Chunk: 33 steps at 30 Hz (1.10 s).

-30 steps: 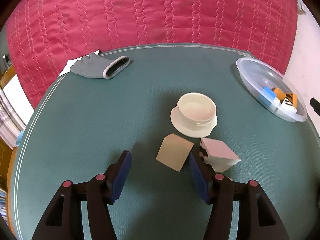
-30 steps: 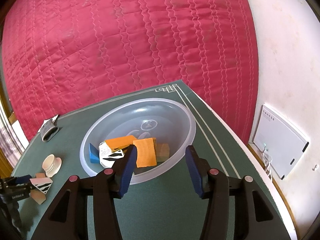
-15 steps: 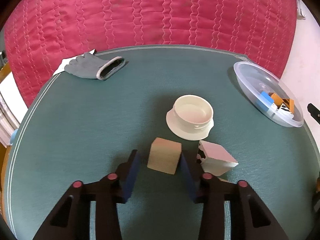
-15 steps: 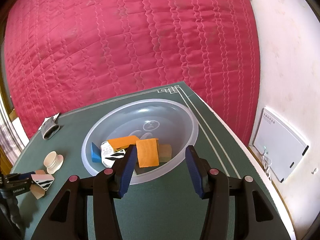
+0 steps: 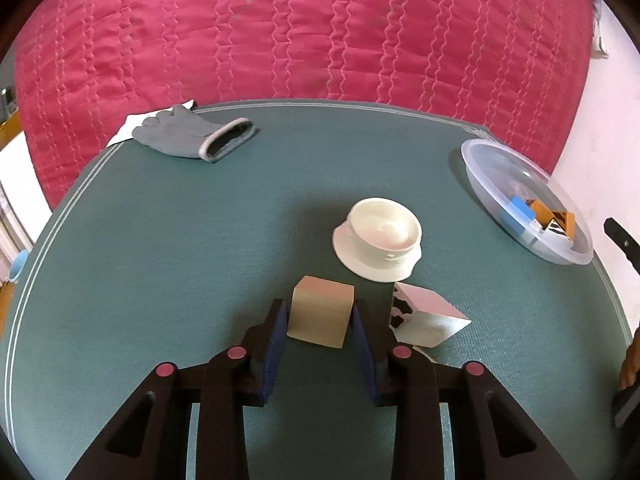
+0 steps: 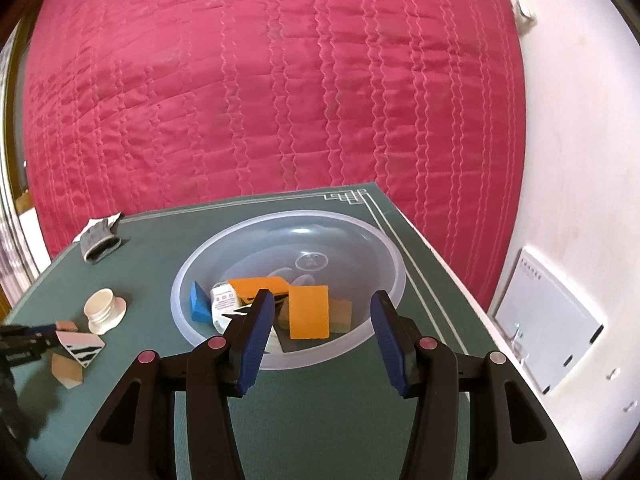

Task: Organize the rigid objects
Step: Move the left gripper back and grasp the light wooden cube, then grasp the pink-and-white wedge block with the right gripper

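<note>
My left gripper (image 5: 319, 322) is shut on a tan wooden cube (image 5: 321, 316), both blue pads against its sides, on the green table. A pink block with a zebra-striped face (image 5: 427, 320) lies just right of it. A cream bowl-shaped piece (image 5: 380, 238) stands behind. The clear plastic bowl (image 5: 496, 176) at the right holds several blocks. In the right wrist view my right gripper (image 6: 322, 330) is open and empty, above the near rim of that bowl (image 6: 384, 240), over an orange block (image 6: 309, 312). The left gripper (image 6: 24, 346) shows at the far left.
A grey glove (image 5: 192, 136) lies at the table's far left corner. A red quilted cover (image 5: 304, 28) hangs behind the table. A white wall with a socket panel (image 6: 548, 312) is to the right. Another tan block (image 6: 66, 370) lies left of the bowl.
My left gripper has moved forward around the tan cube and closed on it. The right gripper has drifted only a little over the bowl and stays open.
</note>
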Each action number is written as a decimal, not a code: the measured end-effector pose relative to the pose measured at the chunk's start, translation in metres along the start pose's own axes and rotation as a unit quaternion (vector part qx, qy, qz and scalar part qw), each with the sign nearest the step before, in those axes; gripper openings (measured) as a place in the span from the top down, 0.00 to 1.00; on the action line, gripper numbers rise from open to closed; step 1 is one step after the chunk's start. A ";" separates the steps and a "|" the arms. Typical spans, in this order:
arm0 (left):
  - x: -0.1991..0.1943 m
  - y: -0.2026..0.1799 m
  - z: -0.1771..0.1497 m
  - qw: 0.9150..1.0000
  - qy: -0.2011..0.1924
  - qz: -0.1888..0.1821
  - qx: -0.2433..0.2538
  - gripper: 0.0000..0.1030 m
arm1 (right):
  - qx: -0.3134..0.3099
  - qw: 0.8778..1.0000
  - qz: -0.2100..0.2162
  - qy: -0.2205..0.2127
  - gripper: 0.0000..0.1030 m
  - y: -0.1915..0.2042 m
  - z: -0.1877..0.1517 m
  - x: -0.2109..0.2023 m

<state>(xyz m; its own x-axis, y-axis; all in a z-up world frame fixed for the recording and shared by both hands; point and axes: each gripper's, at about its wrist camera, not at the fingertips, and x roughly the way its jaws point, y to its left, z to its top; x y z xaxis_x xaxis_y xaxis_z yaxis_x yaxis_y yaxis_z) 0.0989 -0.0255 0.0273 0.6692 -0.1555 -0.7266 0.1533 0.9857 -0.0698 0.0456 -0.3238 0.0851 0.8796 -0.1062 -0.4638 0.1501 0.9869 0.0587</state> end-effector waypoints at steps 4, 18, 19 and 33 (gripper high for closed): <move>-0.011 0.006 -0.002 1.000 -0.011 0.018 -0.003 0.67 | -0.024 1.000 -0.003 0.006 0.50 0.012 -0.001 0.000; -0.033 0.015 -0.014 0.999 -0.029 0.043 0.001 0.67 | -0.032 0.968 0.210 0.134 0.50 0.121 -0.017 0.002; -0.034 0.016 -0.015 0.999 -0.030 0.042 0.000 0.67 | -0.032 0.965 0.219 0.141 0.50 0.129 -0.019 0.003; -0.046 0.033 -0.021 0.999 -0.036 0.035 -0.020 0.66 | -0.041 0.951 0.239 0.193 0.50 0.203 -0.032 0.030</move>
<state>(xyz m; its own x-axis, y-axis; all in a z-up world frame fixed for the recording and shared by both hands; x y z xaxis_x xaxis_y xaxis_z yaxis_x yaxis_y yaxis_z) 0.0581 0.0155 0.0445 0.7281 -0.0883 -0.6797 0.0753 0.9960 -0.0486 0.0880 -0.1229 0.0548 0.6045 0.3942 -0.6923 -0.2750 0.9188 0.2831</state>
